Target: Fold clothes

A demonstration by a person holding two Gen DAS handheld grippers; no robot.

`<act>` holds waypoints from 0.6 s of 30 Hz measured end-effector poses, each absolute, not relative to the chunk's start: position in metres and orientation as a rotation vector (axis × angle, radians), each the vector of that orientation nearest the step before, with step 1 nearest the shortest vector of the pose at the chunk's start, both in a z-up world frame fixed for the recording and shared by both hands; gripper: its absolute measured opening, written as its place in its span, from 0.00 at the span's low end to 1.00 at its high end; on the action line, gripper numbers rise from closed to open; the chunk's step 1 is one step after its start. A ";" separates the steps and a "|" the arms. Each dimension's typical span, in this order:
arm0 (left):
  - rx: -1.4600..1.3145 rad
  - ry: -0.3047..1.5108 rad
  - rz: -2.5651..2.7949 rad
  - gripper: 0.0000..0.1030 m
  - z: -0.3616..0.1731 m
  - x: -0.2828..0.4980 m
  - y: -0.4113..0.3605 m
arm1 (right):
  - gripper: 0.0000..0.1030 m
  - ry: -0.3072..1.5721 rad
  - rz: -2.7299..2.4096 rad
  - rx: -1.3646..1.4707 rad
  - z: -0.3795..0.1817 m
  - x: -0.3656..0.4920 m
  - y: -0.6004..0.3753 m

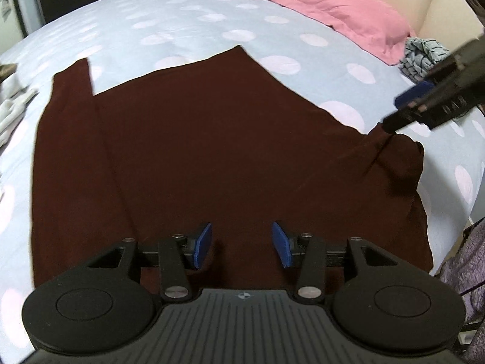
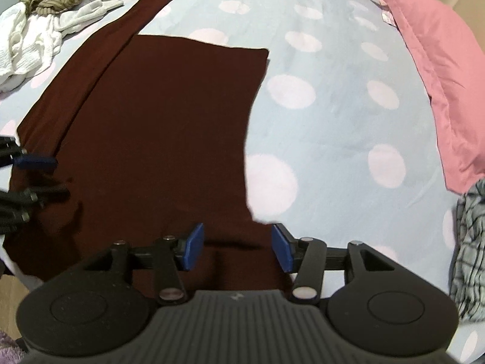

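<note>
A dark maroon garment (image 1: 212,139) lies spread flat on the bed, one sleeve folded in along its left side. It also shows in the right wrist view (image 2: 157,115). My left gripper (image 1: 241,246) is open, its blue pads just above the garment's near edge. My right gripper (image 2: 236,247) is open over the garment's right near corner. The right gripper shows in the left wrist view (image 1: 403,112), its tip touching a bunched sleeve. The left gripper shows in the right wrist view (image 2: 39,179) at the garment's left edge.
The light blue bedsheet (image 2: 333,121) has pale dots. A pink pillow (image 1: 327,3) lies at the far right. A blue checked garment (image 2: 469,248) sits beside it. White and olive striped clothes (image 2: 45,15) are piled at the far left.
</note>
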State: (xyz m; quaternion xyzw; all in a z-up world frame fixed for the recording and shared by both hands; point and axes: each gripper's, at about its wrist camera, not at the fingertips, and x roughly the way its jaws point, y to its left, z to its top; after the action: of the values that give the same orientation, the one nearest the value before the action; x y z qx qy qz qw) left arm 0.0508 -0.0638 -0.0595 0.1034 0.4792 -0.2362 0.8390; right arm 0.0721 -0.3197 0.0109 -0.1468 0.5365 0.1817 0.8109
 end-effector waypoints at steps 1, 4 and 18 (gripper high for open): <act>0.216 1.006 -0.507 0.41 -0.061 0.052 -0.067 | 0.52 1.149 0.384 -0.305 0.001 0.083 -0.323; 0.211 0.991 -0.536 0.42 -0.065 0.057 -0.075 | 0.52 1.150 0.375 -0.272 -0.015 0.101 -0.327; 0.268 1.005 -0.610 0.37 -0.088 0.064 -0.099 | 0.55 1.129 0.263 -0.193 -0.030 0.125 -0.353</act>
State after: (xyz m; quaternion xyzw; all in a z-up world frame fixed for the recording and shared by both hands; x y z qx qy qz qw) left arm 0.0638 -0.0990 -0.0883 0.1262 0.4725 -0.2870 0.8237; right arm 0.1253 -0.3532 -0.0297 -0.0912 0.5326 0.1239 0.8323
